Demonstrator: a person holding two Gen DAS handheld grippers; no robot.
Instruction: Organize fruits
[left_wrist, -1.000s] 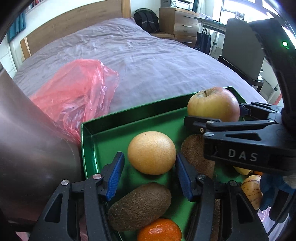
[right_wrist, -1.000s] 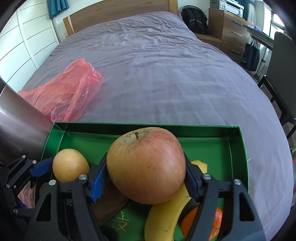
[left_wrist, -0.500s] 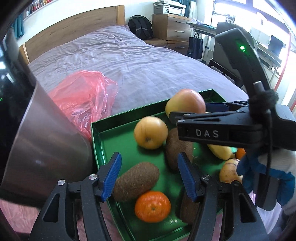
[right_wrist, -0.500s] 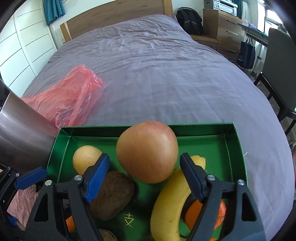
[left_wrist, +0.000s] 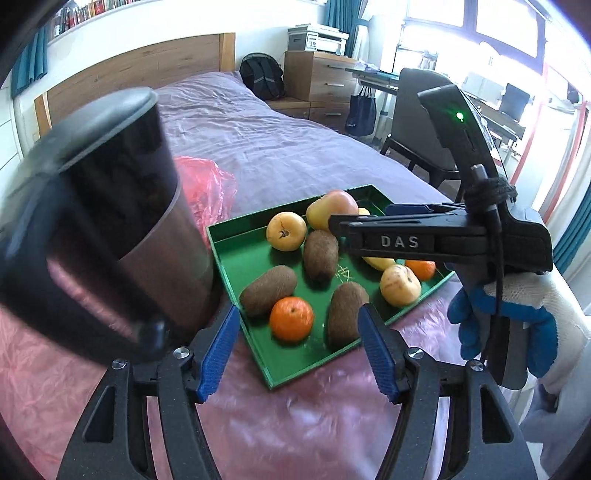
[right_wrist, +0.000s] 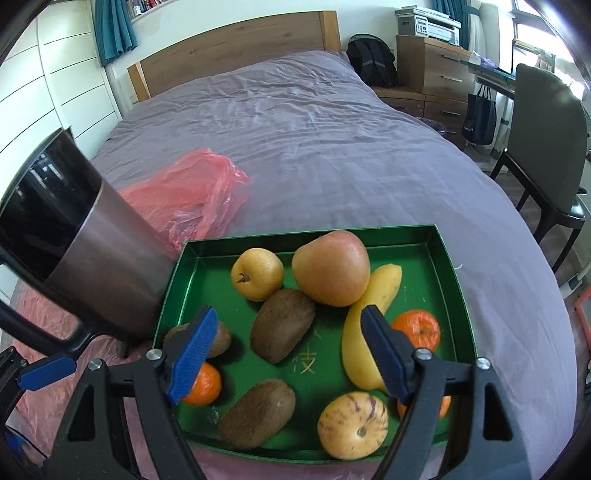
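both ur grippers, left (left_wrist: 295, 354) w/ jaws just opening & right (right_wrist: 291, 347), hang open & empty over the tray (right_wrist: 458, 295); fruit's all in, apple (right_wrist: 330, 267) incl. next, prob just back off.

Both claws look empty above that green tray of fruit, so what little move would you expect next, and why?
Probably a short swing of the left gripper toward the red plastic bag to look for more fruit. Both it and the right gripper are open with nothing between the fingers, and the apple already rests in the green tray.
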